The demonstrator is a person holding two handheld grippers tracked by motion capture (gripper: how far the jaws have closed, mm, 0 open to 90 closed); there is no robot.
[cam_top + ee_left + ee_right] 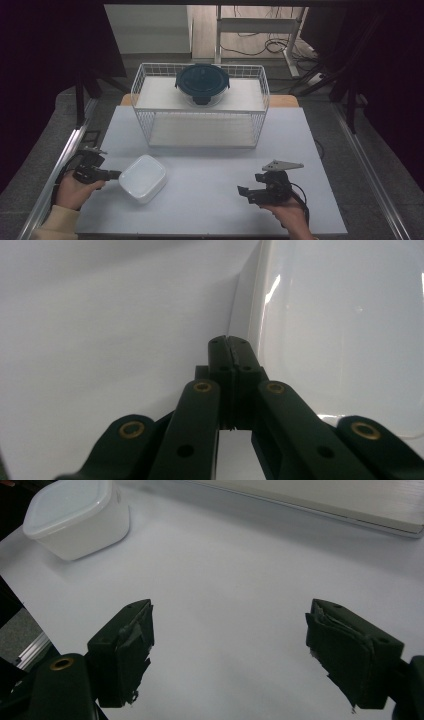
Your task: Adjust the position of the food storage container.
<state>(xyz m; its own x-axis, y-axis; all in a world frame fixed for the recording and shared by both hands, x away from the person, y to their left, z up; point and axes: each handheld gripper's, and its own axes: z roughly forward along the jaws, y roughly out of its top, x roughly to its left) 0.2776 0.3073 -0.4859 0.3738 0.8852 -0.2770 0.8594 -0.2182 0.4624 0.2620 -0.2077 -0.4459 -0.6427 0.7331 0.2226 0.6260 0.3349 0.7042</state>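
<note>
A white square container with a lid (143, 177) sits on the white table (210, 200), front left. My left gripper (117, 174) lies low at the container's left edge with its jaws pressed together and nothing between them. In the left gripper view the shut tips (230, 342) sit right beside the container's rim (340, 340); whether they touch it I cannot tell. My right gripper (249, 184) is held at the front right, open. In the right gripper view its jaws (230, 645) stand wide apart over bare table, and the container (75, 517) lies far off at top left.
A white wire basket shelf (200, 107) stands at the back of the table, with a dark blue lidded glass bowl (202, 84) on its upper board. The shelf's lower board (325, 500) shows ahead of the right gripper. A metal rail (55, 175) runs along the table's left side.
</note>
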